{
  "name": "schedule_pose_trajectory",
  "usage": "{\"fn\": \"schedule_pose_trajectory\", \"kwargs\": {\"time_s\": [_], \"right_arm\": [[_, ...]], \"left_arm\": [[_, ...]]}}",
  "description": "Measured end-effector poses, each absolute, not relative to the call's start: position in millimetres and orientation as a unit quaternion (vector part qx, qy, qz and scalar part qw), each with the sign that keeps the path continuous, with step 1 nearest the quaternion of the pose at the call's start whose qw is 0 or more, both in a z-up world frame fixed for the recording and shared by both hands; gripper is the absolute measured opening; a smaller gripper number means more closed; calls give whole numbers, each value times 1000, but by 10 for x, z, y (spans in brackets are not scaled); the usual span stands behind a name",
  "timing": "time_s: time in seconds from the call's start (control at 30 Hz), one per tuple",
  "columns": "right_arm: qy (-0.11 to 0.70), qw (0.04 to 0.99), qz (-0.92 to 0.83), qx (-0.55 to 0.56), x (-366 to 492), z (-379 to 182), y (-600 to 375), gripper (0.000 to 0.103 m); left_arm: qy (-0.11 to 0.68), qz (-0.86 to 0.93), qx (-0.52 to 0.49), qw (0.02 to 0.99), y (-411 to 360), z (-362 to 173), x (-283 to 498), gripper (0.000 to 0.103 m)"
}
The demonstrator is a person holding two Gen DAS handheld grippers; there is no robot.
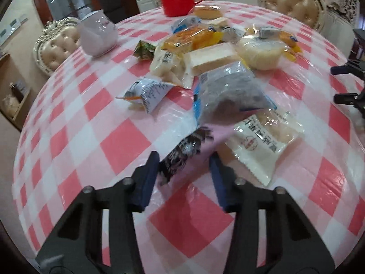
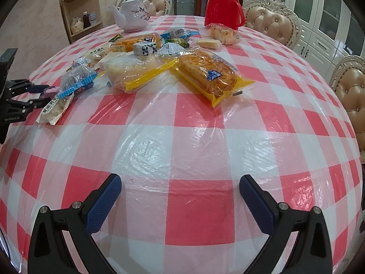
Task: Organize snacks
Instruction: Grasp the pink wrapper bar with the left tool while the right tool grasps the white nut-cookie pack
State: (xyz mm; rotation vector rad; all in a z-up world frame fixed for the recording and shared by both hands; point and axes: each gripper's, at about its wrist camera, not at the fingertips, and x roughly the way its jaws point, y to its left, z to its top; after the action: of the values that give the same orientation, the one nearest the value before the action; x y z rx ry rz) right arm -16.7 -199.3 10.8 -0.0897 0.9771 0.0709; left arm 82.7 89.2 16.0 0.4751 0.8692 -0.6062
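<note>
Left wrist view | left claw [image 1: 183, 155] grip on blurred wrapper [image 1: 182, 148] unclear | right claw [image 2: 180, 179] released

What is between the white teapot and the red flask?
Only bare checked tablecloth lies between the white teapot and the red flask. The right wrist view shows this best; the snack pile sits nearer the camera.

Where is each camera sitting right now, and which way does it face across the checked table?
Left wrist: rides the left gripper, angled down at the snack pile; its fingers bracket a dark wrapper; the right gripper shows at the frame's right edge.
Right wrist: rides the right gripper, open over bare checked tablecloth, facing the pile; the left gripper enters from the left.
Shared: red flask, white teapot, white cracker packet.
</note>
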Motion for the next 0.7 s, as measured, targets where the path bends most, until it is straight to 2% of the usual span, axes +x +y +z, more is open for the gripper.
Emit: {"fn": "schedule_pose_trajectory", "kwargs": {"time_s": [0.07, 0.1, 0.13, 0.27, 0.37, 0.43, 0.47, 0.5, 0.7], "right_arm": [[469, 881, 35, -44, -161, 108, -1981, 103], [470, 881, 39, -46, -156, 109, -1962, 103], [472, 879, 50, -50, -148, 111, -1923, 103], [474, 873, 112, -31, -146, 151, -1663, 103], [480, 864, 150, -29, -88, 155, -1321, 103], [483, 860, 165, -27, 5, 148, -1058, 103], [484, 859, 168, -21, 52, 148, -958, 103], [485, 858, 170, -15, 115, 143, -839, 103], [486, 862, 140, -26, 527, 99, -106, 103]], "left_arm": [[404, -283, 220, 842, 881, 162, 799, 34], [396, -281, 216, 847, 870, 164, 758, 27], [391, -276, 210, 852, 862, 150, 718, 26], [392, -241, 154, 874, 922, 183, 412, 24], [384, -222, 131, 886, 1002, 246, 176, 27], [377, -205, 124, 895, 1088, 292, 84, 52], [368, -190, 119, 903, 1162, 332, 25, 76], [356, -178, 114, 910, 1215, 370, -11, 86], [347, -136, 90, 923, 1453, 426, -10, 87]]}}
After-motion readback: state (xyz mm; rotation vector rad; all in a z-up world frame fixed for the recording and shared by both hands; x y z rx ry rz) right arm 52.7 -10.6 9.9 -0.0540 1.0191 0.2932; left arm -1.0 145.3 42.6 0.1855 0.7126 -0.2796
